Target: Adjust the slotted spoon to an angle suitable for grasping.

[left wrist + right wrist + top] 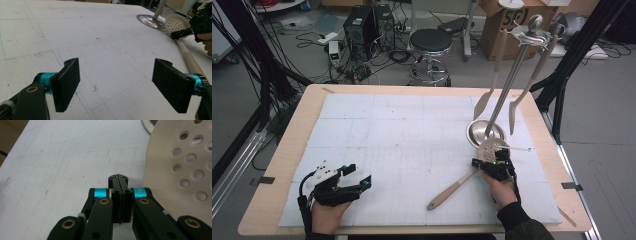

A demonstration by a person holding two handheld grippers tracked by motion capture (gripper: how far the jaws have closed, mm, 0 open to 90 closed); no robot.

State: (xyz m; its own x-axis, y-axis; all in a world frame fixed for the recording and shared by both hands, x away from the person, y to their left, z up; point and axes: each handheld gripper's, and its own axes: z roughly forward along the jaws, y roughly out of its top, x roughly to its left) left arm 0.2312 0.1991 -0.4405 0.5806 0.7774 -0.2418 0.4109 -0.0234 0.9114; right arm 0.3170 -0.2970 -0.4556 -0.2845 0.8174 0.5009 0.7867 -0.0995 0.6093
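While the right gripper (490, 166), jaws pressed together on nothing, touches one cream perforated skimmer (493, 150) beside the steel rack base (476, 131), two utensils hang above; the left gripper (354, 181) gapes over bare white mat (412, 145).

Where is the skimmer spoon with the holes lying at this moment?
In the high view, the skimmer spoon lies on the right half of the white mat, its perforated head beside the round metal base of the utensil stand, its handle pointing toward the person, and the right tongs at its head.

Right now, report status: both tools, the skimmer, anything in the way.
Left tool open, resting on the white mat. Right tool shut, empty, beside the beige perforated skimmer spoon. Round steel stand base sits just beyond the skimmer.
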